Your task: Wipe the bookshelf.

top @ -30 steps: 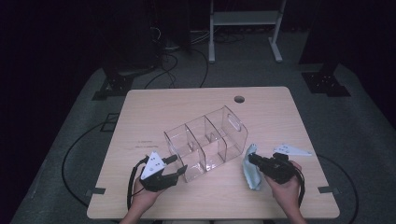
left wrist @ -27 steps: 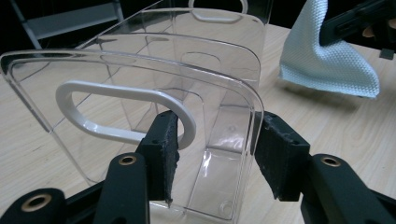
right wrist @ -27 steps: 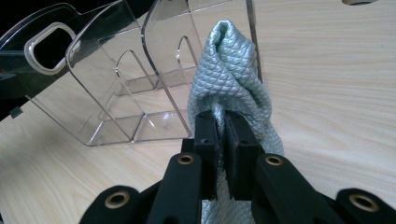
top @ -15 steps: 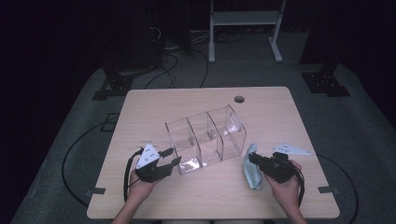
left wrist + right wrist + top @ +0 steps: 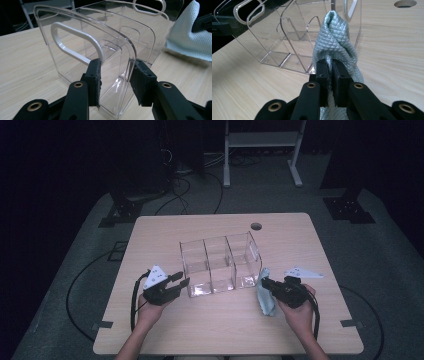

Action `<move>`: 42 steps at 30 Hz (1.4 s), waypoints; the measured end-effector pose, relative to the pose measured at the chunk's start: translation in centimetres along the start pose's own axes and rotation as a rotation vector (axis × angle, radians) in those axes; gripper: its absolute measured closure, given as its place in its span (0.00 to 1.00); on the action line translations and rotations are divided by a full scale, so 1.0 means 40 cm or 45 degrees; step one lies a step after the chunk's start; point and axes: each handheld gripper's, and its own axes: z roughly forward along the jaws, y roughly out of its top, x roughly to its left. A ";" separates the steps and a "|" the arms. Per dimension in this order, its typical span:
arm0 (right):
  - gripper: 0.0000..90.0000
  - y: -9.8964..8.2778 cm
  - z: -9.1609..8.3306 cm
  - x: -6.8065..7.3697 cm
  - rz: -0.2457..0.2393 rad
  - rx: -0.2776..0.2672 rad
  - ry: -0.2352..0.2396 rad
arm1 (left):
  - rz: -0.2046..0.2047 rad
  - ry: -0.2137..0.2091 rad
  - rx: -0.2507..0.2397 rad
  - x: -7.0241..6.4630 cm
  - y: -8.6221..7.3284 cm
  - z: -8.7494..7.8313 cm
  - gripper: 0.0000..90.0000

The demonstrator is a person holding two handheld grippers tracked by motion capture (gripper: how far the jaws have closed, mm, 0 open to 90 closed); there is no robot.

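On the pale wooden counter (image 5: 210, 330), the left claw (image 5: 116, 75), its jaws just closing, pinched an end wall of the clear plastic three-compartment organizer (image 5: 220, 265); the right claw (image 5: 331, 75) clamped a pale-blue quilted cloth (image 5: 335, 42) beside it.

In the right gripper view the pale green cloth (image 5: 335, 47) runs out past the bottom edge behind the black jaws, and covers part of the clear organizer (image 5: 287, 32), whose left end the upper left edge cuts off. In the left gripper view the cloth is cut by the upper right edge. In the high view the room beyond the table (image 5: 165, 330) is too dark to read.
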 end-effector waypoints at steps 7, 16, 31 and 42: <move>0.93 0.023 0.020 -0.003 0.012 0.002 -0.009 | -0.049 0.023 -0.026 0.028 -0.003 0.014 0.69; 0.93 0.040 0.043 -0.001 0.009 0.021 -0.007 | -0.098 0.066 -0.058 0.058 -0.007 0.027 0.69; 0.93 0.043 0.065 -0.002 0.014 0.032 0.014 | -0.113 0.101 -0.035 0.080 0.006 0.042 0.67; 0.93 0.041 0.039 -0.025 0.034 0.011 0.011 | -0.103 0.082 -0.029 0.083 -0.007 0.028 0.60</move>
